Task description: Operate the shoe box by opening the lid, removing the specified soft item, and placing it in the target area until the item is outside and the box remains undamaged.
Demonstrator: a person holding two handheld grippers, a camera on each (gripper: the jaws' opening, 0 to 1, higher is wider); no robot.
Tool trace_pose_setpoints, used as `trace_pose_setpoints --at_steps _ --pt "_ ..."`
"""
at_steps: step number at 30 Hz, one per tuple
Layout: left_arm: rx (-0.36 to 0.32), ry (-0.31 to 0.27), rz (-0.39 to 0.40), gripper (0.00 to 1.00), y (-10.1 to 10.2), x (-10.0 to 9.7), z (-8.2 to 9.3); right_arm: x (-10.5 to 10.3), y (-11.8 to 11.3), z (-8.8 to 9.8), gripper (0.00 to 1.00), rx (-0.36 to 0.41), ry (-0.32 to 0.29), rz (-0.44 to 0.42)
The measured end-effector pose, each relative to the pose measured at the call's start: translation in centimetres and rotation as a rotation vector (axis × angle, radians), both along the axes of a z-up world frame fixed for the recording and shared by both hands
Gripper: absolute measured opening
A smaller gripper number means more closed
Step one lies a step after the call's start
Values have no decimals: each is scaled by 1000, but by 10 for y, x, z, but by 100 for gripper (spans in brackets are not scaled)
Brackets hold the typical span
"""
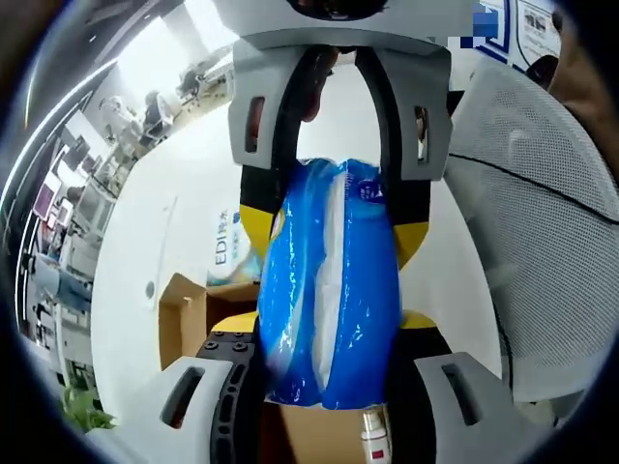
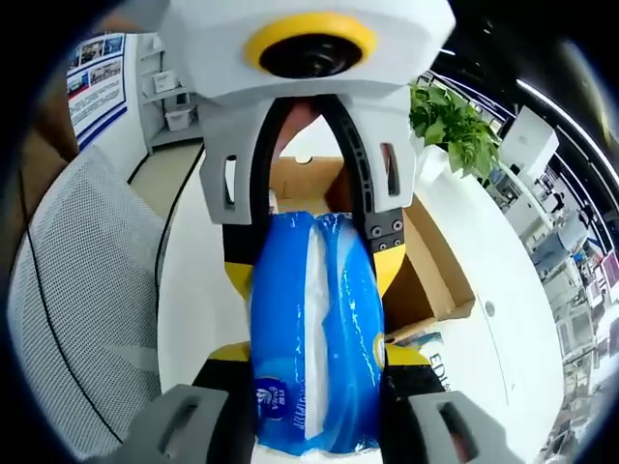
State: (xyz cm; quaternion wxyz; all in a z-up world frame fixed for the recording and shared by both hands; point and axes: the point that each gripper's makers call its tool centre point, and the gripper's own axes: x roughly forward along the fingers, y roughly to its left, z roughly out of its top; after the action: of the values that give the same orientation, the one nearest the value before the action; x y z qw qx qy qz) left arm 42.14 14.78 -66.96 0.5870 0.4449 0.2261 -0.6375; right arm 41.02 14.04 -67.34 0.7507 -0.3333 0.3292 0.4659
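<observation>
- The white tabletop carries the open cardboard shoe box; its brown flaps stand out to the sides, so the lid step looks done and the box appears unharmed.
- A grey mesh chair back stands just beside the tabletop; its weave is fine and perforated, its frame curved.
- The soft item, a blue plastic-wrapped pack, hangs above the open box, clear of its walls. Its film is glossy and crinkled, with a pale seam running lengthwise, and the bulging sides suggest a squashy filling.
- Both tools grip this pack from opposite ends, probably because a limp pack sags when held at one end. The left tool clamps one end between its yellow-tipped jaws; the right tool clamps the other end likewise. Each reaches into the other's view from the top.
- A leafy green plant stands beyond the box.
- A small white bottle lies inside the box, below the pack.
</observation>
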Motion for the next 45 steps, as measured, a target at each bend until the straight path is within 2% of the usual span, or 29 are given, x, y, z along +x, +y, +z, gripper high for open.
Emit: trace_pose_setpoints --at_steps 9,19,25,45 --pt "-6 0 -34 48 -28 -7 -1 -8 -29 0 45 -2 0 -33" --pt "-35 32 -32 48 -65 -13 -5 -14 -66 -3 45 -7 28 -15" --pt "-47 44 -28 48 -81 -14 -10 -15 -82 -7 45 -13 42 -10" --pt "-122 72 39 48 -134 -11 -24 -10 -136 -20 45 -99 77 58"
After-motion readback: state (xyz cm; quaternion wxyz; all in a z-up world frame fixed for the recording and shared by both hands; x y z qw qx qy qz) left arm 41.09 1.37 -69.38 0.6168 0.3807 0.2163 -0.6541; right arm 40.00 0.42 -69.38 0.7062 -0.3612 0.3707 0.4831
